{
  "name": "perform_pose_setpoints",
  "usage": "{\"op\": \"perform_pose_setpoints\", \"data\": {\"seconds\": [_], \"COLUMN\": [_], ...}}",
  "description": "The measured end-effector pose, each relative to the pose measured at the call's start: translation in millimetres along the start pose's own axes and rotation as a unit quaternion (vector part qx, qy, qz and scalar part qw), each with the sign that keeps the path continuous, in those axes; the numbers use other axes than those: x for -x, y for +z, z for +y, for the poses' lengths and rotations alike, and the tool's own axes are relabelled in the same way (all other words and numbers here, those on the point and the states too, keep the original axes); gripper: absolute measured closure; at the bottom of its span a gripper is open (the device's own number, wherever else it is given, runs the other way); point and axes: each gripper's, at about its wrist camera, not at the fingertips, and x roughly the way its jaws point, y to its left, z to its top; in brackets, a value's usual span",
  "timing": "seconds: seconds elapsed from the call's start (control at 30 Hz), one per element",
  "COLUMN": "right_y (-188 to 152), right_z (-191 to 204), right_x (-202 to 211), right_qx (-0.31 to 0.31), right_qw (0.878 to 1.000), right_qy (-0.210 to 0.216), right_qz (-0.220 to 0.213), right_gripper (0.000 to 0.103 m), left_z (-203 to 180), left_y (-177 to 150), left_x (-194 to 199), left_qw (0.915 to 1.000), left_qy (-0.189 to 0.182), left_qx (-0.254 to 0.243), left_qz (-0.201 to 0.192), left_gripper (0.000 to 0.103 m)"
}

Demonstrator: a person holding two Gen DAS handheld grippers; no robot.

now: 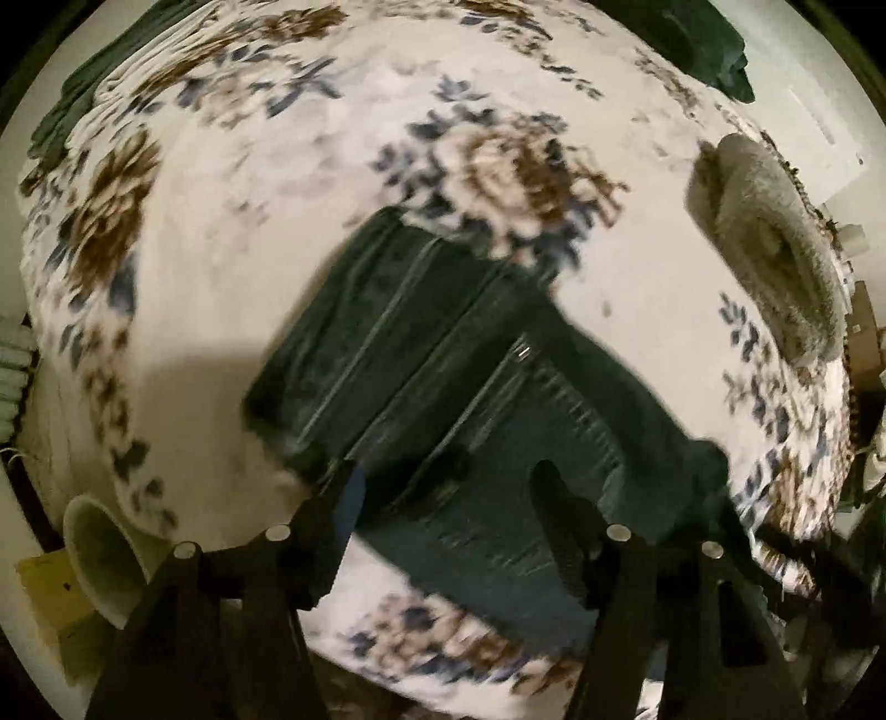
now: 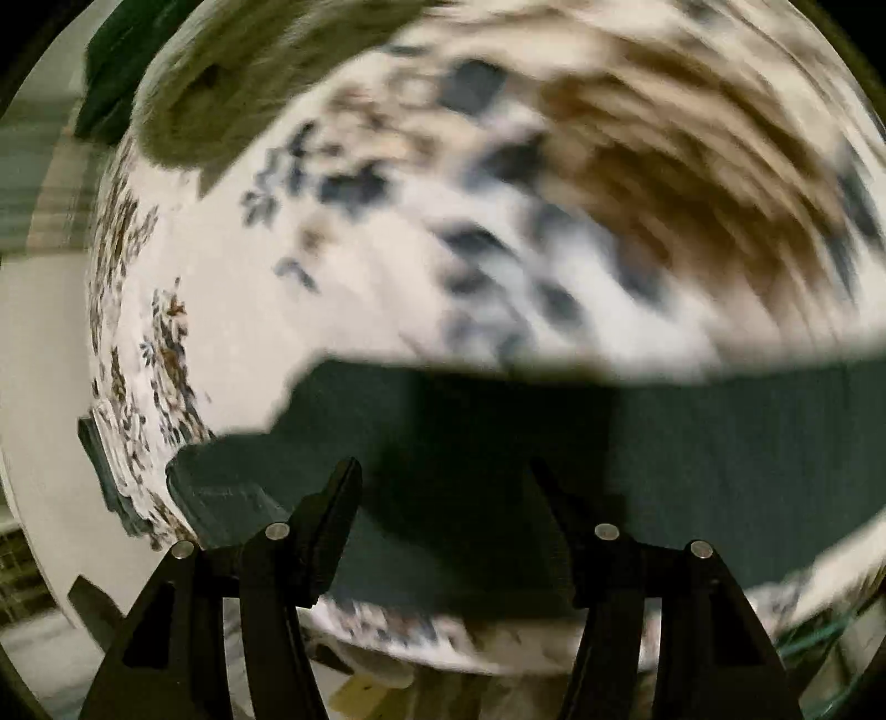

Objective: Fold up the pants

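Observation:
Dark green pants (image 1: 443,354) lie folded on a white floral bedsheet (image 1: 232,232), running from the centre down to the right, with pale stripe lines along them. My left gripper (image 1: 448,476) is open just above the near end of the pants, fingers spread, holding nothing. In the right wrist view the same dark green pants (image 2: 554,443) stretch across the lower half, blurred. My right gripper (image 2: 443,471) is open over them, holding nothing.
A grey-brown folded towel (image 1: 775,243) lies at the bed's right edge and shows in the right wrist view (image 2: 249,83) at upper left. More dark green cloth (image 1: 692,39) lies at the far edge. A pale round tub (image 1: 105,559) stands off the bed's left edge.

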Motion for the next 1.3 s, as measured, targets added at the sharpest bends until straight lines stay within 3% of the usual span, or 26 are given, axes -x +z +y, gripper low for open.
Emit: {"op": "perform_pose_setpoints", "data": {"seconds": [0.13, 0.23, 0.27, 0.3, 0.33, 0.37, 0.43, 0.53, 0.63, 0.73, 0.77, 0.8, 0.87, 1.0, 1.13, 1.27, 1.3], "right_y": [43, 52, 49, 47, 44, 42, 45, 62, 79, 79, 74, 65, 34, -49, -115, -140, -141], "right_z": [48, 66, 69, 73, 77, 81, 85, 73, 57, 39, 30, 18, -15, -71, -131, -164, -171], "right_x": [-25, -54, -59, -60, -60, -58, -37, -14, -4, 2, 7, 13, 28, 23, 0, -14, -15], "right_qx": [0.069, 0.107, 0.123, 0.141, 0.160, 0.170, 0.176, 0.125, 0.103, 0.068, 0.054, 0.039, -0.009, -0.102, -0.201, -0.251, -0.256], "right_qw": [0.997, 0.990, 0.987, 0.984, 0.982, 0.979, 0.979, 0.989, 0.989, 0.997, 0.999, 0.999, 0.999, 0.991, 0.975, 0.964, 0.963], "right_qy": [-0.025, -0.054, -0.072, -0.080, -0.078, -0.091, -0.105, -0.080, -0.095, -0.026, -0.006, 0.009, 0.046, 0.066, 0.066, 0.071, 0.071], "right_qz": [0.020, 0.071, 0.073, 0.067, 0.067, 0.062, 0.008, -0.031, -0.050, -0.010, 0.001, 0.010, 0.019, 0.049, 0.069, 0.045, 0.035], "right_gripper": [0.040, 0.041, 0.049, 0.080, 0.093, 0.095, 0.100, 0.103, 0.103, 0.102, 0.095, 0.075, 0.046, 0.045, 0.045, 0.045, 0.045], "left_z": [-3, 3, 6, 10, 13, 16, 23, 35, 47, 60, 65, 69, 77, 95, 110, 116, 115], "left_y": [7, 8, 7, 7, 6, 5, 3, 3, 5, 9, 10, 11, 12, 14, 11, 7, 6], "left_x": [-6, -15, -16, -17, -18, -19, -19, -18, -15, -16, -16, -16, -16, -23, -45, -55, -53], "left_qw": [0.9999, 0.9999, 0.9998, 0.9998, 0.9998, 0.9997, 0.9995, 0.9994, 0.9991, 0.9981, 0.9974, 0.9966, 0.9946, 0.9885, 0.9776, 0.9712, 0.9727], "left_qy": [0.009, 0.013, 0.013, 0.013, 0.013, 0.016, 0.017, 0.016, 0.015, 0.006, 0.000, -0.004, -0.016, -0.039, -0.066, -0.082, -0.078], "left_qx": [-0.004, 0.002, 0.005, 0.008, 0.010, 0.012, 0.017, 0.027, 0.038, 0.061, 0.071, 0.081, 0.101, 0.144, 0.193, 0.220, 0.216], "left_qz": [-0.002, 0.008, 0.011, 0.013, 0.015, 0.017, 0.018, 0.017, 0.011, 0.013, 0.014, 0.014, 0.015, 0.027, 0.051, 0.043, 0.035], "left_gripper": [0.043, 0.043, 0.043, 0.043, 0.043, 0.043, 0.043, 0.043, 0.042, 0.041, 0.041, 0.041, 0.041, 0.041, 0.041, 0.044, 0.054]}}
